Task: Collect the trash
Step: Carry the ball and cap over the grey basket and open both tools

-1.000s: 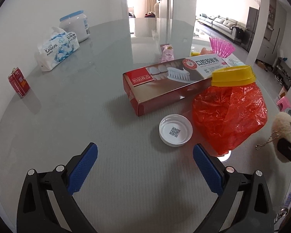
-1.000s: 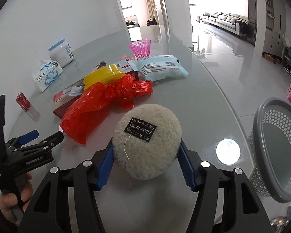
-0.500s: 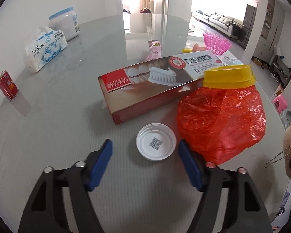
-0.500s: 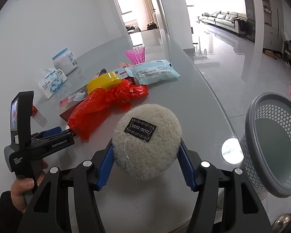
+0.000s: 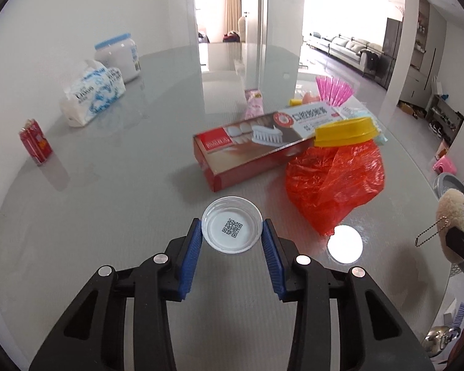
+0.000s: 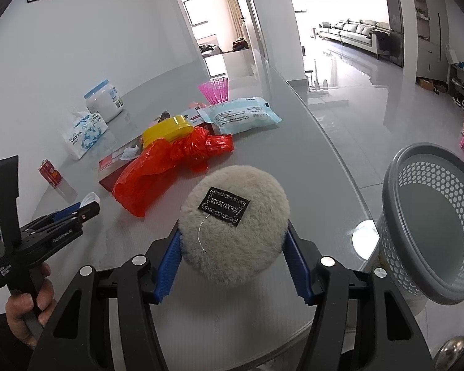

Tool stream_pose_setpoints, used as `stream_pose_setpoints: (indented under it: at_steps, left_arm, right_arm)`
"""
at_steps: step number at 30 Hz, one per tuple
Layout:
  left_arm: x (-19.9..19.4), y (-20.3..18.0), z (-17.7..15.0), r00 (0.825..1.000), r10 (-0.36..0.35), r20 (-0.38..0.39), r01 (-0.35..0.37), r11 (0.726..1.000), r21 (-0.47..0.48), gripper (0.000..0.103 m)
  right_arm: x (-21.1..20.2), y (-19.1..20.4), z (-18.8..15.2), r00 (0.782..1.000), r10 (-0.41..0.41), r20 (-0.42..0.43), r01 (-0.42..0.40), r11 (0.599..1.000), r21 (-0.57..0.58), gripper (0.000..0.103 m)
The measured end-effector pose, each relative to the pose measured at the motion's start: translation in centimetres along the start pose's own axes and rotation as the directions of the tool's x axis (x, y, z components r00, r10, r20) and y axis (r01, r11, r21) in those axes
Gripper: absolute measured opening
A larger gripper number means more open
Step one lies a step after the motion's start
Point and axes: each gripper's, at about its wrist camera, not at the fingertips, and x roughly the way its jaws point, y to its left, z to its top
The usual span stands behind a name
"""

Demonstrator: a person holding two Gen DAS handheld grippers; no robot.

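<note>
A white round lid (image 5: 232, 228) with a QR code inside sits between the blue pads of my left gripper (image 5: 232, 235). Its jaws are closing and both pads touch the lid's rim. In the right wrist view the left gripper (image 6: 83, 208) is at the far left, held by a hand, with the lid (image 6: 90, 199) at its tips, just above the grey table (image 5: 108, 185). My right gripper (image 6: 233, 235) is shut on a round beige fluffy pad (image 6: 232, 241) with a black label. A grey perforated basket (image 6: 430, 232) stands to its right, beyond the table's edge.
A red toothpaste box (image 5: 256, 142), a crumpled red plastic bag (image 5: 334, 182) and a yellow lid (image 5: 343, 131) lie just beyond the white lid. Further back are a tissue pack (image 5: 91, 92), a white jar (image 5: 117, 57), a small red carton (image 5: 35, 142), a pink cup (image 5: 334, 88) and a blue packet (image 6: 242, 117).
My left gripper moved forward over the white lid and its jaws closed from wide apart onto the lid's rim. The right gripper, still holding the fluffy pad, drifted slightly toward the basket.
</note>
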Motion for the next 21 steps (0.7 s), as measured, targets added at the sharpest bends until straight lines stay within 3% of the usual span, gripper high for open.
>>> stream_pose_setpoints:
  at_steps: [9,15,21]
  left_arm:
    - [-5.8,-2.7,1.6,0.987,-0.111,0.115,0.107,0.994,0.035,0.038]
    - [-7.6,-7.8,2.1,0.960,-0.244,0.136,0.227,0.966,0.125,0.038]
    - [-7.9,-13.3,2.6,0.925,-0.362,0.116,0.332,0.918,0.216,0.038]
  right_arm:
    - [-3.3,-1.5,-0.7,0.998,-0.044,0.044,0.043,0.999,0.023,0.059]
    - [-6.2,-3.5,-1.1,0.989,-0.113,0.092,0.108,0.993,0.056,0.059]
    - [-8.9,-7.5,-1.8,0.971,-0.210,0.113,0.194,0.971,0.137,0.059]
